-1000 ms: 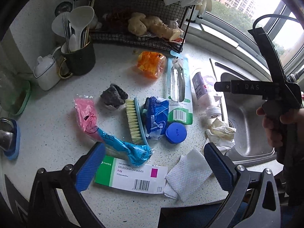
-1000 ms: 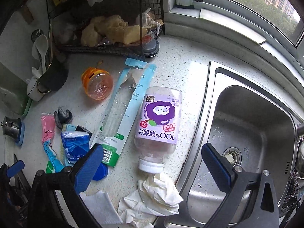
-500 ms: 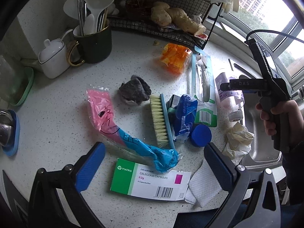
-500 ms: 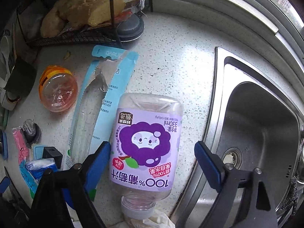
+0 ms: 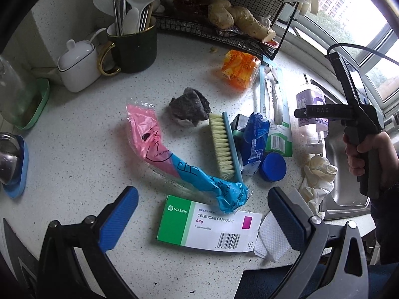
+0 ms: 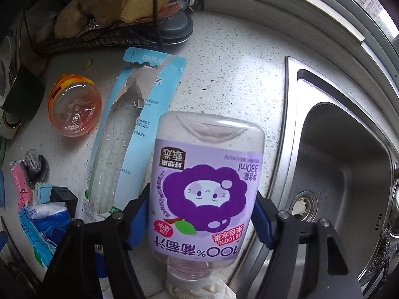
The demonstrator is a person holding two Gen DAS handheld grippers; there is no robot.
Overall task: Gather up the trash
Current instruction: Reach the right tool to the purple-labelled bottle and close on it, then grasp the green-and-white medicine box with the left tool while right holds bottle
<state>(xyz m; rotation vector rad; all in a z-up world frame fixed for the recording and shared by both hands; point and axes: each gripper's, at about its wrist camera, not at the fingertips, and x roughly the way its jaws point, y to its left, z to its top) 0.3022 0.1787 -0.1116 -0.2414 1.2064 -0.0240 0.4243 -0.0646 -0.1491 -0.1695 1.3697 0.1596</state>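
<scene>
Trash lies on the speckled counter. My right gripper [image 6: 203, 220] has its blue pads against both sides of an empty purple-labelled juice bottle [image 6: 207, 186] lying by the sink edge; the bottle also shows in the left wrist view [image 5: 311, 114]. My left gripper [image 5: 199, 214] is open and empty above a green-and-white capsule box [image 5: 207, 226] and a pink-and-blue plastic bag [image 5: 179, 159]. Nearby lie a white napkin [image 5: 271, 234], a crumpled tissue [image 5: 319, 174], a blue wrapper [image 5: 254, 137], a blue cap [image 5: 273, 167], torn toothbrush packaging [image 6: 129, 134] and an orange plastic cup [image 6: 74, 106].
A scrub brush [image 5: 224, 147] and a dark crumpled lump [image 5: 189, 107] lie mid-counter. A dark utensil mug [image 5: 134, 44], white sugar pot [image 5: 77, 64] and wire rack [image 5: 224, 32] with ginger stand at the back. The steel sink [image 6: 344, 179] is at right.
My right gripper has moved down onto the juice bottle and its jaws have narrowed onto the bottle's sides. My left gripper has shifted left and stays open.
</scene>
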